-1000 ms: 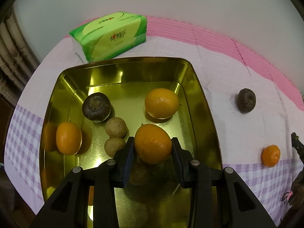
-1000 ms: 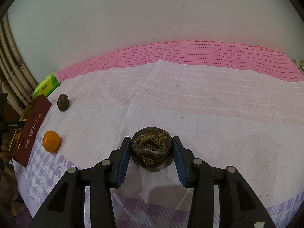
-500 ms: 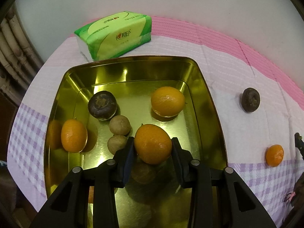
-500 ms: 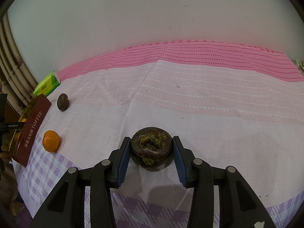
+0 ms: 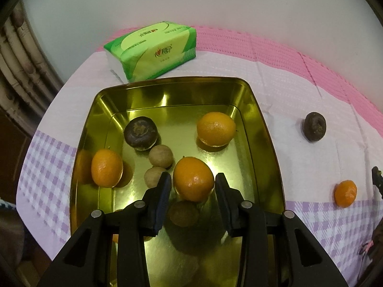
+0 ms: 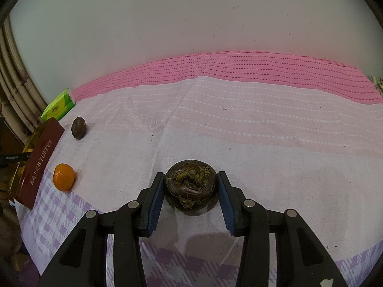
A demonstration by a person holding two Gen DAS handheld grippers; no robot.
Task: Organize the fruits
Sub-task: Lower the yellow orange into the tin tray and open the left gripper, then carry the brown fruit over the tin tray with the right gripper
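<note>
My left gripper (image 5: pixel 192 184) clamps an orange (image 5: pixel 193 179) above the gold tin (image 5: pixel 263 129) — next I let go so it settles among the fruit. My right gripper (image 6: pixel 191 186) pinches a dark water chestnut (image 6: pixel 190 183) on the cloth (image 6: pixel 263 124) — lifting follows.

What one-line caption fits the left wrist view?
Left gripper holds an orange above the gold tin of fruit.

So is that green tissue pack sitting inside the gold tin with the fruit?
No, the tissue pack lies on the tablecloth just beyond the gold tin's far rim.
</note>
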